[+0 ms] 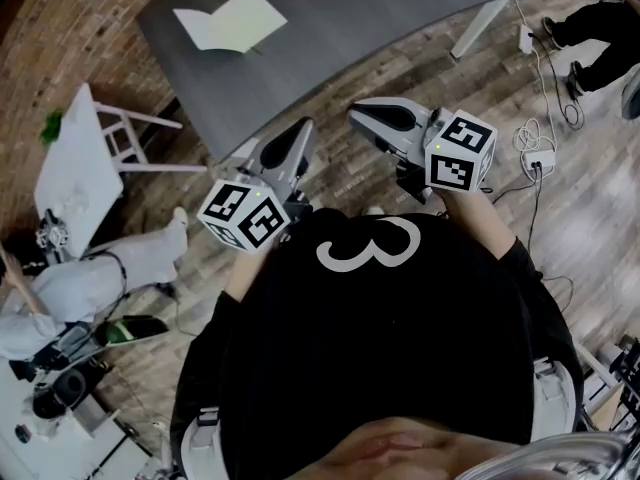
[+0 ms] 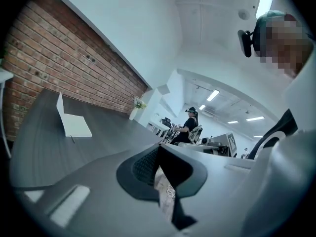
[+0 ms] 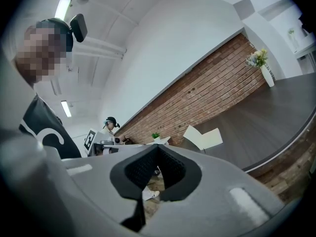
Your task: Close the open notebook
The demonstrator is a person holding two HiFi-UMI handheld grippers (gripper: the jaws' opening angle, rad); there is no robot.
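The open notebook (image 1: pixel 230 20) lies on the dark grey table (image 1: pixel 380 18), white pages up, one leaf raised. It also shows in the left gripper view as the notebook (image 2: pixel 74 122), far off to the left, and in the right gripper view as the notebook (image 3: pixel 202 138), to the right. My left gripper (image 1: pixel 298 133) and right gripper (image 1: pixel 362 116) hang side by side near my chest, over the floor and short of the table's near edge. Both are shut on nothing: left gripper (image 2: pixel 159 151), right gripper (image 3: pixel 157 151).
A small white table (image 1: pixel 72 168) stands at the left, with a seated person (image 1: pixel 110 268) below it. Cables and a power strip (image 1: pixel 536 160) lie on the wooden floor at the right. Another person's legs (image 1: pixel 600 23) are at the top right. A brick wall (image 2: pixel 64 68) runs behind the table.
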